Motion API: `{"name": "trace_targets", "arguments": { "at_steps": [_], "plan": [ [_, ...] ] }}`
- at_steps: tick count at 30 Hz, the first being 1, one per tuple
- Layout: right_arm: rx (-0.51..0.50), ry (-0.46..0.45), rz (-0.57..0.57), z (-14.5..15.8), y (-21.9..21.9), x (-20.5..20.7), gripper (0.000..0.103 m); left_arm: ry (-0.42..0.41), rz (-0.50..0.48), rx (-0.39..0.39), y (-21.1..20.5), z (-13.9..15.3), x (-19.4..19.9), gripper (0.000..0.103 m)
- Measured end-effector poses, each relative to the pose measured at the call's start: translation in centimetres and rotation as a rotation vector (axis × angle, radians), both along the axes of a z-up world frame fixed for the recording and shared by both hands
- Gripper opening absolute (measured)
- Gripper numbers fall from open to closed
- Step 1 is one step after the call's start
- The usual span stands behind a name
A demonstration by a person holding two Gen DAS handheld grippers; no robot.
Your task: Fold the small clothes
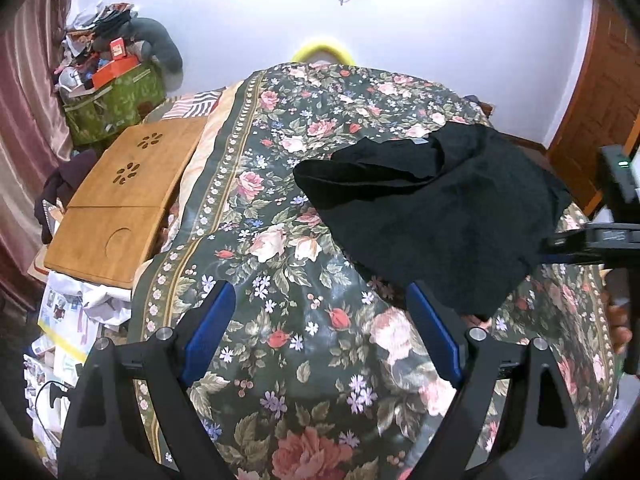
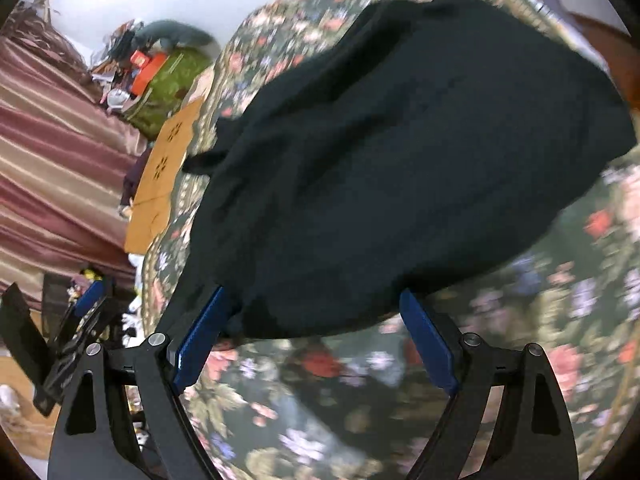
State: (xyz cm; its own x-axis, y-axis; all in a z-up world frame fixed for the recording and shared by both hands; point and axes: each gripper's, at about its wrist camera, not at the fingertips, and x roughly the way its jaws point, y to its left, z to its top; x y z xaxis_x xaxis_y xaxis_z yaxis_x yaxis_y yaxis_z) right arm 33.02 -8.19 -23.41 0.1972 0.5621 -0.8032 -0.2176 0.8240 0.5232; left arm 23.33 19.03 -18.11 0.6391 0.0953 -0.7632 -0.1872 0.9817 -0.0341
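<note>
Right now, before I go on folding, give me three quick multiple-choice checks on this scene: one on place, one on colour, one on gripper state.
1. Where does the garment lie?
A. on the floral bedspread
B. on the wooden tray
C. on the floor

2. What colour is the garment?
A. red
B. white
C. black

3. How does the right gripper stand?
A. shut on the garment
B. open, empty
C. shut on the tray

Answers:
1 A, floral cloth shows all round it.
2 C, it is uniformly dark in both views.
3 B, its blue pads stand wide apart, the garment's near edge beyond the fingertips.
</note>
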Motion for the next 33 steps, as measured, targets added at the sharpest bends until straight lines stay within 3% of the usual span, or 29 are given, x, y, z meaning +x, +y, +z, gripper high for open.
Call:
{"name": "trace_targets", "arguments": {
  "at_steps": [6, 7, 9, 11, 17, 24, 31, 33],
  "plan": [
    [-0.013, 0.001, -0.044, -1.0, 1.4, 0.8, 0.086, -0.032, 0.006, -0.035, 0.8, 0.6, -0.5, 0.088],
    [-0.022, -0.009, -0.037, -0.9, 1.3, 0.9, 0.080, -0.034, 0.010, -0.035, 0.9, 0.6, -0.5, 0.088],
    [-0.075, -0.046, -0.020, -0.7, 1.2, 0.6, 0.061, -0.034, 0.019, -0.034, 0.9, 0.4, -0.2, 0.088],
    [-0.154, -0.086, 0.004, -0.8, 1.0, 0.4, 0.032, -0.025, 0.026, -0.038, 0.9, 0.1, 0.2, 0.088],
    [-0.091, -0.117, 0.045, -0.6, -0.9, 0.1, 0.009, -0.008, 0.036, -0.040, 0.3, -0.4, 0.9, 0.088],
    [-0.172, -0.177, 0.112, 0.6, -3.9, -1.3, 0.006, 0.022, 0.023, -0.005, -0.8, -0.7, 2.4, 0.088],
    [-0.233, -0.162, 0.070, -0.2, -9.0, -0.6, 0.006, 0.089, -0.089, 0.023, -4.9, -3.1, 6.9, 0.088],
    [-0.244, -0.158, 0.048, -0.3, -10.5, -0.4, 0.006, 0.125, -0.137, 0.074, -7.1, -4.3, 8.6, 0.088]
  ]
}}
